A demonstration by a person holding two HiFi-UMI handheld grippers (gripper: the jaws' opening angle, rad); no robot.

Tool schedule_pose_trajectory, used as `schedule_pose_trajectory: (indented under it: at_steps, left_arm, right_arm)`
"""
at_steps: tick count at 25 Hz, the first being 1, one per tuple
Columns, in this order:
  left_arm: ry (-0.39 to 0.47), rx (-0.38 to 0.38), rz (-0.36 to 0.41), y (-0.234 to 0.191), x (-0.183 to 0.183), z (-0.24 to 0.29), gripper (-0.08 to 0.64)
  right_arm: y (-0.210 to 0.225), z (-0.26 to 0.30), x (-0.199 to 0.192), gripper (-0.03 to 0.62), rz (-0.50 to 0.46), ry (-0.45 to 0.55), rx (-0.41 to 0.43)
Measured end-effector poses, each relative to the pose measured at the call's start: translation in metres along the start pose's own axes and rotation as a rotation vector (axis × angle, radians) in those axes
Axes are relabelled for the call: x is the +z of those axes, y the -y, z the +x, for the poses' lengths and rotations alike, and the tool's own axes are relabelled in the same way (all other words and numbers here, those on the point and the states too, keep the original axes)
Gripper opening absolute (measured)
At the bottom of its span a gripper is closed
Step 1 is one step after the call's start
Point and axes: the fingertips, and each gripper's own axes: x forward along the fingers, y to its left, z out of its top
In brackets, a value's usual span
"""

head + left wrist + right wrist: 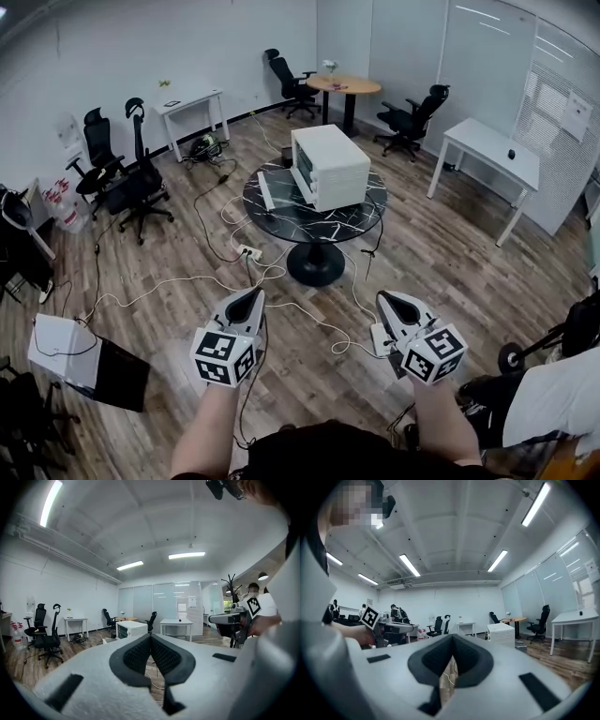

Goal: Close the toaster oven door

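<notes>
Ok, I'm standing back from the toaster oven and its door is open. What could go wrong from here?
1. White cables and a power strip lie on the floor before the round table; a foot could catch on the way in.
2. The left gripper and right gripper have their fingers shut and empty, so closing likely means a push; it could slip off the thin door or slide the toaster oven.
</notes>
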Motion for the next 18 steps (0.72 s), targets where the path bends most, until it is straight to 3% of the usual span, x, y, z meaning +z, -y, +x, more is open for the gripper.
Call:
schedule_pose_trajectory:
  at_steps: [11,18]
  left_arm:
    - [-0.03,0.069,0.002,0.011,-0.014,0.007,0.0]
    - [-0.034,0.097,-0.045,-0.027,-0.03,0.023,0.0]
  right_arm:
    - [0.02,0.0,-0.015,0.006,-0.003,-0.023,0.065]
    - [0.022,0.049,-0.033,0.006,0.021,-0.079,0.108]
